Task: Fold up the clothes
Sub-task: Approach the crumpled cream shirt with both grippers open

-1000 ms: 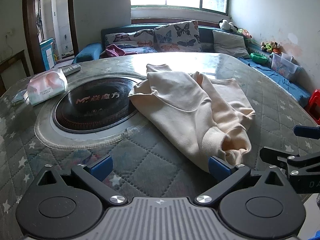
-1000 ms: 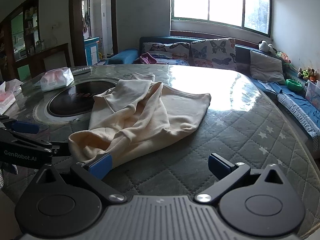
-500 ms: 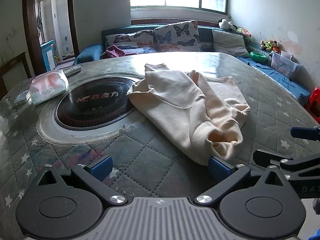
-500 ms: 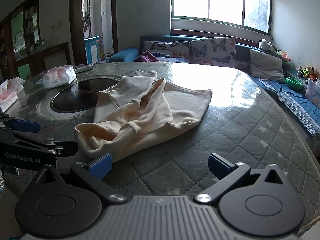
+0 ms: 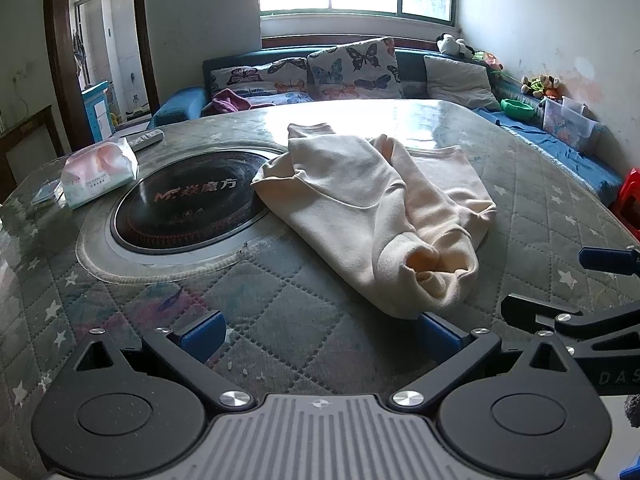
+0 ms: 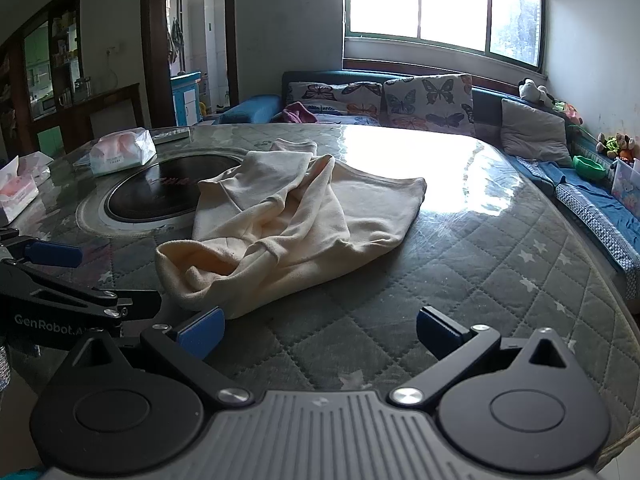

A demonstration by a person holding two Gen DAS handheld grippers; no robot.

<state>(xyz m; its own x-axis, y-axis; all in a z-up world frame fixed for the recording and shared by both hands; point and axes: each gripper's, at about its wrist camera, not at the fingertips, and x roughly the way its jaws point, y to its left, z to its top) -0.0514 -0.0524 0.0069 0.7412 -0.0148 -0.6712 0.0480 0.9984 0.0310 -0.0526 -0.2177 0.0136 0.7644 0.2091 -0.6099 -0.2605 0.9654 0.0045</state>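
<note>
While both tools gape, garment [image 5: 372,208] hem nears left tool [image 5: 320,332].

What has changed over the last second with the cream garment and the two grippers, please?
Both open hand-held grippers, left and right, have backed away from the cream garment, whose near cuff no longer reaches their fingertips. Nothing was grasped. The garment stays crumpled on the table.

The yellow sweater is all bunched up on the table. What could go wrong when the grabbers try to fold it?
The cream sweater lies crumpled in layers, so an open gripper might pinch several layers together and fold it crooked. Part of it overlaps the black round cooktop, so dragging it could snag on the rim. The tissue pack sits beside the cooktop; a wide sweep might knock it.
</note>
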